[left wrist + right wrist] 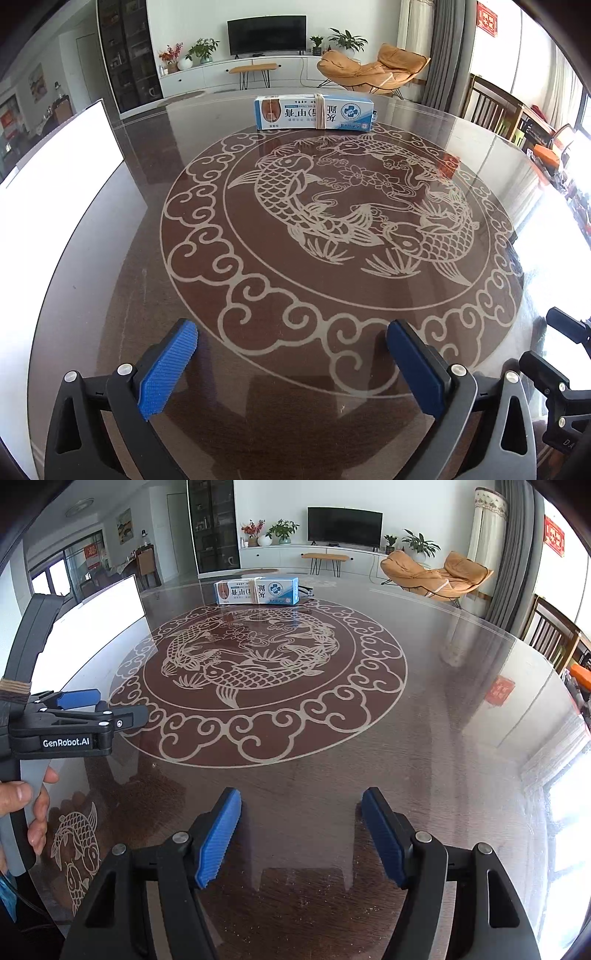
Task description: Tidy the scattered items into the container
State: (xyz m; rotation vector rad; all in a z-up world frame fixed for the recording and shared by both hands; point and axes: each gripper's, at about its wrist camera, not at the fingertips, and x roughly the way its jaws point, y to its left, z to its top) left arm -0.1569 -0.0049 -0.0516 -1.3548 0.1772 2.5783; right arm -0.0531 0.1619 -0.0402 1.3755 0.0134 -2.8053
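Both wrist cameras look down along their fingers, close over the surface (110,258), sharing the box (314,112) beyond.

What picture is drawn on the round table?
Pale koi fish among flowers, ringed by swirly clouds, on the dark brown table. The left wrist view shows it best.
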